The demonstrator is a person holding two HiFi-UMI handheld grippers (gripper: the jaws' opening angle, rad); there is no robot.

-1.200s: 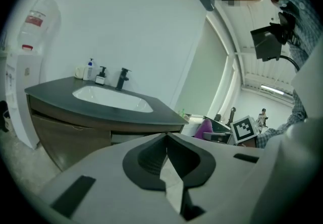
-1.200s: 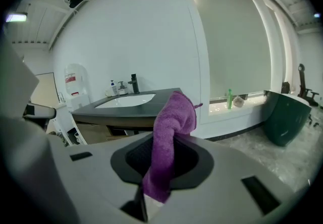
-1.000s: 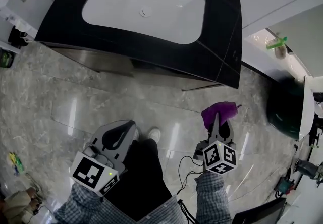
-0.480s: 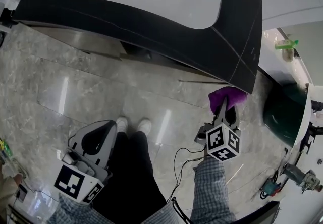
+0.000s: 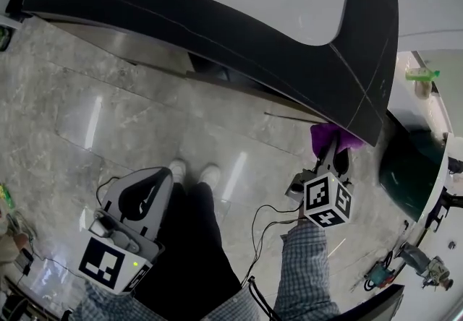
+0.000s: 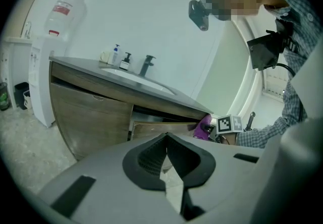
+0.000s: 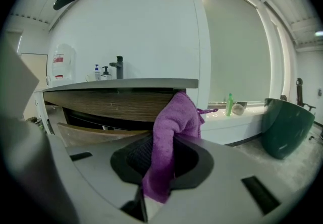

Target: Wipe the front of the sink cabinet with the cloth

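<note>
1. Since a second ago, the right gripper (image 5: 333, 147) has carried the purple cloth (image 7: 174, 127) up to the sink cabinet (image 7: 113, 104), under the black countertop (image 5: 311, 59).
2. Its jaws clamp the cloth; the left gripper (image 6: 166, 160) hangs low, jaws together on nothing.
3. This is probably the approach; next, press the cloth to the wood front and sweep sideways.
4. Glossy marble floor (image 5: 108, 121); dark green tub (image 7: 285, 124) to the right.

**Right gripper view.** The right claw (image 7: 161, 165) is closed on a purple cloth (image 7: 174, 119), which rises above the jaws and hangs below them. Ahead and to the claw's left is the sink cabinet (image 7: 108, 103), with a wood-grain front and a lower panel tilted outward. A dark tap (image 7: 119, 67) and two pump bottles (image 7: 101, 72) stand on top. To the claw's right are a green bottle (image 7: 230, 104) on a white ledge (image 7: 242, 118) and a dark green tub (image 7: 285, 126).
</note>
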